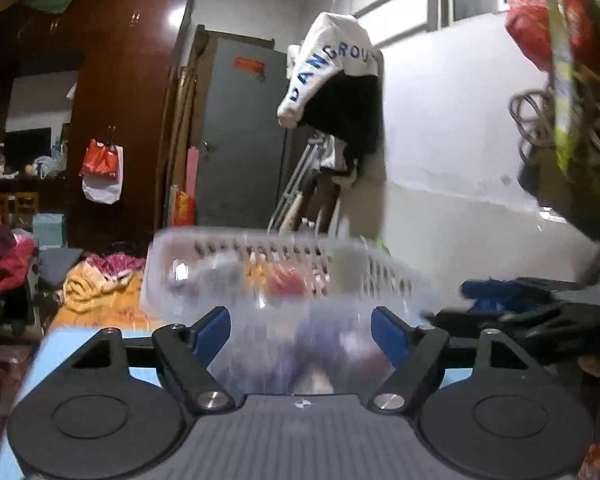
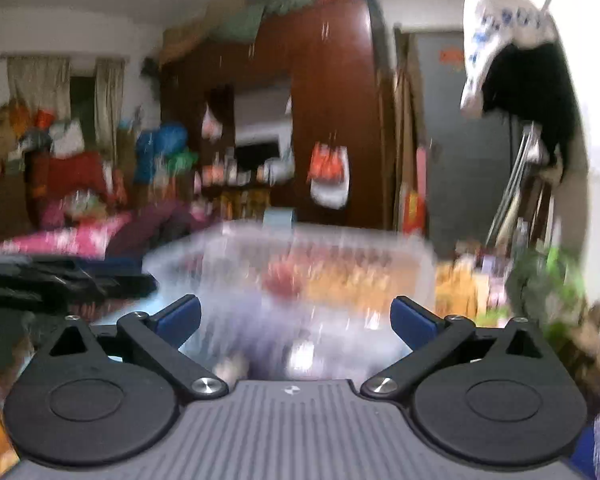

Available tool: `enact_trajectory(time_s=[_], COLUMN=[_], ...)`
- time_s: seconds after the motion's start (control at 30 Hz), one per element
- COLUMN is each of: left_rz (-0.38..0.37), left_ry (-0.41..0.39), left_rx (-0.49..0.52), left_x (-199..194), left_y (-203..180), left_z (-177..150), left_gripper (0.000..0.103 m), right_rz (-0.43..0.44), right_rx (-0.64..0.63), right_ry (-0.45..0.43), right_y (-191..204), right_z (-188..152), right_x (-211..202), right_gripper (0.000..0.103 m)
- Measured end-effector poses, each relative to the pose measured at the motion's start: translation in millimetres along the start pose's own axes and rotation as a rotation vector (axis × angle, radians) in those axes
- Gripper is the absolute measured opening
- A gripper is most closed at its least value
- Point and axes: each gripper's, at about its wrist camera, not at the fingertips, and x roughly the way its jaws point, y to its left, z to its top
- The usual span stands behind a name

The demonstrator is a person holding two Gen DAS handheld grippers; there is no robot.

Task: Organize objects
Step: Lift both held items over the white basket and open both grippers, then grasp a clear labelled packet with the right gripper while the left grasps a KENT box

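A clear plastic basket [image 1: 260, 264] with slotted walls sits right in front of both grippers, blurred by motion. Blurred small items, one red [image 1: 288, 284], lie inside it. My left gripper [image 1: 300, 330] is open, its blue pads on either side of the basket's near wall, not touching it. The right gripper shows at the right of the left wrist view [image 1: 512, 300]. In the right wrist view the same basket [image 2: 360, 256] is heavily blurred. My right gripper [image 2: 296, 322] is open and empty just before it. The left gripper [image 2: 60, 276] shows at the left there.
The basket rests on a light blue surface [image 1: 72, 340]. Piled clothes [image 1: 96, 284] lie to the left. A dark red wardrobe [image 1: 124, 120], a grey door [image 1: 244, 140] and a white wall [image 1: 460, 120] stand behind. Hanging bags [image 1: 560, 80] are at upper right.
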Motion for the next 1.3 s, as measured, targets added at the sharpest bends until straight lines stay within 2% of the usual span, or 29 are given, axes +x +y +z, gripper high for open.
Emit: enact_trajectory(time_s=[0.1, 0.2, 0.27, 0.37, 0.5, 0.67, 0.8, 0.9, 1.07, 1.23, 1.3], left_rz=[0.002, 0.012, 0.011, 0.017, 0.004, 0.028, 0.013, 0.039, 0.042, 0.124, 0.146], left_ry=[0.057, 0.083, 0.090, 0.099, 0.123, 0.121, 0.180, 0.230, 0.287, 0.302, 0.321], left_rx=[-0.017, -0.037, -0.049, -0.050, -0.079, -0.039, 0.017, 0.075, 0.061, 0.097, 0.120], left_x=[6.5, 13.1, 14.2, 13.5, 17.6, 23.4, 43.5, 58.7, 79.4, 94.6, 100.9], left_y=[7.4, 15.6, 19.9, 22.2, 22.3, 8.8, -12.8, -29.8, -43.9, -59.9, -65.8], left_z=[-23.9, -33.8, -35.6, -42.5, -49.5, -50.4, -50.6, -51.9, -53.4, -54.3, -54.8], left_gripper=[0.081, 0.081, 0.081, 0.081, 0.081, 0.081, 0.081, 0.081, 0.081, 0.080, 0.068], right_rz=[0.029, 0.071, 0.091, 0.091, 0.086, 0.044, -0.001, -0.019, -0.056, -0.071, -0.074], right_rx=[-0.037, -0.046, -0.062, -0.058, -0.049, -0.034, 0.002, 0.034, 0.088, 0.104, 0.095], right_ry=[0.135, 0.214, 0.250, 0.280, 0.312, 0.291, 0.276, 0.264, 0.218, 0.191, 0.182], right_y=[11.5, 24.7, 34.4, 41.4, 44.2, 33.9, 15.2, 2.3, -16.4, -20.4, -19.4], right_z=[-28.6, -44.0, -50.5, -52.5, -53.7, -60.1, -68.0, -71.9, -75.4, -74.5, -74.2], right_x=[24.6, 45.6, 55.5, 67.4, 75.3, 50.9, 33.9, 23.8, 11.7, 10.4, 10.3], right_gripper=[0.103, 0.103, 0.099, 0.085, 0.049, 0.047, 0.047, 0.047, 0.047, 0.047, 0.047])
